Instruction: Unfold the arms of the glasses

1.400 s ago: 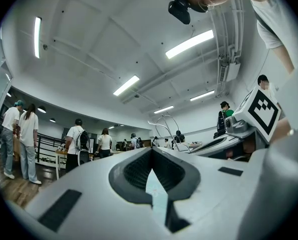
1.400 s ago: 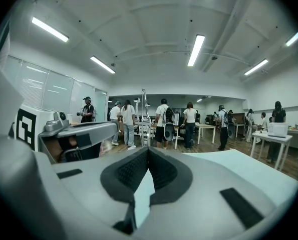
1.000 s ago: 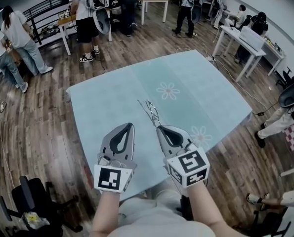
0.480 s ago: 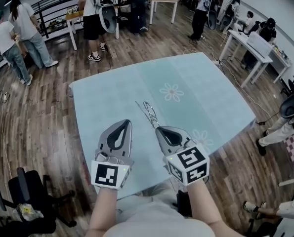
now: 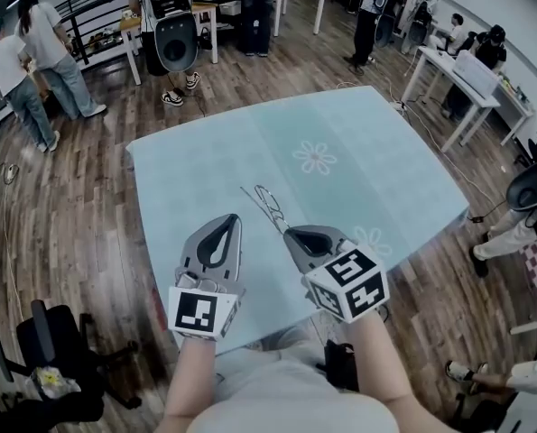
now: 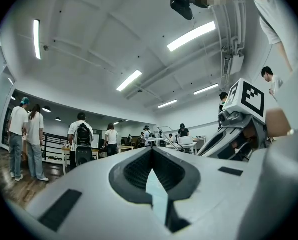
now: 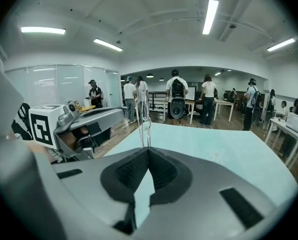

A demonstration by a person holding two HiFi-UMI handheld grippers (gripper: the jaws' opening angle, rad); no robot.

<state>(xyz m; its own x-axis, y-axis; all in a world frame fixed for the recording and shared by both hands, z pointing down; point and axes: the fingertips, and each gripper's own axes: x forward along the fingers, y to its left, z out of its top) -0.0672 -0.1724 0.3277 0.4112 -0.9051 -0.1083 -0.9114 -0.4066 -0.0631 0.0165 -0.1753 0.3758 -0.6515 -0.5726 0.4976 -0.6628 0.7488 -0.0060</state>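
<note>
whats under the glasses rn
Only bare pale blue tablecloth shows beneath the glasses. The frame end pinched in the right gripper is covered by its shut jaws, as is the cloth under that gripper.

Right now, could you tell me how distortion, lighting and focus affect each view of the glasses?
Head view: fisheye bends the table edges; the glasses are thin and faint against its pale top. Right gripper view: dark vignette, glasses a thin wire at the right gripper tip. Left gripper view: ceiling lights glare brightly, glasses tiny and hard to pick out.

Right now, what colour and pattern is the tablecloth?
Pale teal tablecloth with white flower prints; head view shows it best.
</note>
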